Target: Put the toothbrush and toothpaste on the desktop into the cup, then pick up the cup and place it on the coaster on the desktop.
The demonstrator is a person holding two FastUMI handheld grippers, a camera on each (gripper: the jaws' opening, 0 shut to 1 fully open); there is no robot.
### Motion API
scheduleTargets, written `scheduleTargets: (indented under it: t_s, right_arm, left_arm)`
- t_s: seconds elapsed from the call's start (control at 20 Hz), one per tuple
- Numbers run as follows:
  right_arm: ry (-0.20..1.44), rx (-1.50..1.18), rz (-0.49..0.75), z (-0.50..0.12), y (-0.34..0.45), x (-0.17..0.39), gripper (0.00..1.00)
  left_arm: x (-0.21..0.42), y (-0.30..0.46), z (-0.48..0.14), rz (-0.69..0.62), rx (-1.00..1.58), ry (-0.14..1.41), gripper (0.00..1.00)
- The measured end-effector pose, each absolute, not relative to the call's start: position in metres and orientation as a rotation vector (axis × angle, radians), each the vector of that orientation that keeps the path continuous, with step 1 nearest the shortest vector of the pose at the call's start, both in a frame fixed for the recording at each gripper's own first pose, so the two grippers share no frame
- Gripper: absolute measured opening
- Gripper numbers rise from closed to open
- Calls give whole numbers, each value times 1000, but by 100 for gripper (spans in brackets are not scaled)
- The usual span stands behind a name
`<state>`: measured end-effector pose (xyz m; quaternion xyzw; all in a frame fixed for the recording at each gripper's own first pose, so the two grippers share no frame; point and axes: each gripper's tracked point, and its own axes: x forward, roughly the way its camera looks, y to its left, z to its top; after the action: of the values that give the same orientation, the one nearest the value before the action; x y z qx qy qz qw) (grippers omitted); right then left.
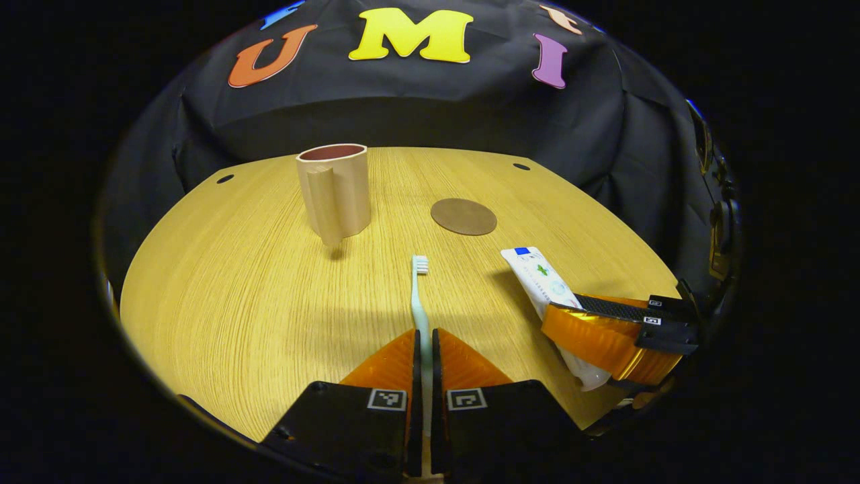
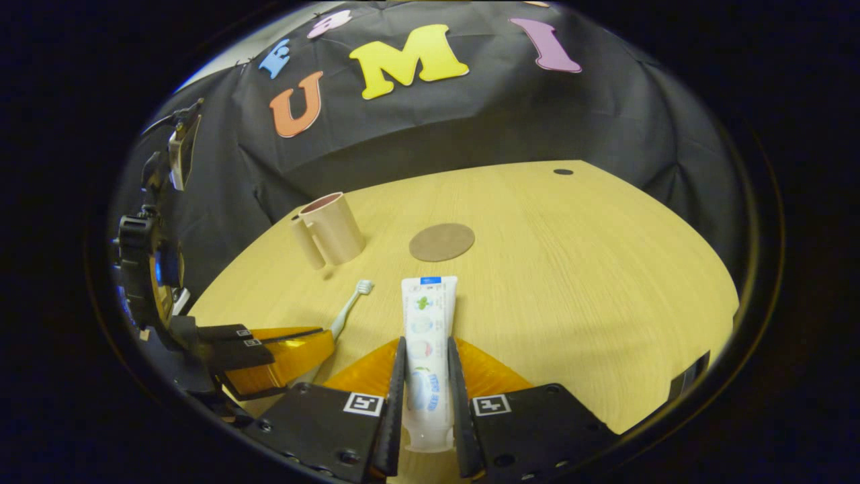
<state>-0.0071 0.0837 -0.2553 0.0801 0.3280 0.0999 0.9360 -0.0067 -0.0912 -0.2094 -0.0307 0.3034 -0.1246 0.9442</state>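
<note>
The left gripper (image 1: 423, 349) pinches the toothbrush (image 1: 420, 296) by its handle, the cup (image 1: 334, 191) ahead to its left; the right gripper (image 2: 426, 376) clamps the toothpaste (image 2: 427, 323), the coaster (image 2: 441, 242) just ahead. Both items look barely raised off the desktop (image 2: 571, 282). The thin handle may swivel in the grip, or both grippers may collide at the cup's narrow mouth.

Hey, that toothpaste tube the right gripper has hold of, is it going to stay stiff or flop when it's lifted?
The toothpaste tube looks like soft plastic, so it will probably sag a little beyond the right gripper. The fingers press its sides, so squeezing harder may dent it. Its flat shape should keep it from rolling on the table, and it is likely light.
</note>
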Motion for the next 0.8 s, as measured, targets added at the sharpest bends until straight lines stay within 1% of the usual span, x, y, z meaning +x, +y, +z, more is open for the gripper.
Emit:
scheduleTargets:
  t_s: [0.15, 0.45, 0.55, 0.6, 0.65, 0.8]
  right_arm:
    - [663, 159, 205, -254, 84, -7, 34]
    - [639, 152, 213, -247, 88, -6, 34]
    - [623, 149, 215, -243, 88, -4, 34]
    - [614, 148, 217, -241, 88, -3, 36]
    - [598, 151, 225, -238, 89, -2, 34]
    - [553, 146, 231, -230, 87, 4, 34]
  left_arm:
    - [4, -77, -187, -214, -25, 496, 8]
    - [12, -47, -119, -153, -88, 264, 8]
    - [22, -32, -96, -135, -96, 209, 7]
    - [27, -23, -86, -117, -77, 186, 8]
    - [34, -13, -75, -95, -45, 155, 8]
    - [54, -3, -56, -66, 18, 92, 7]
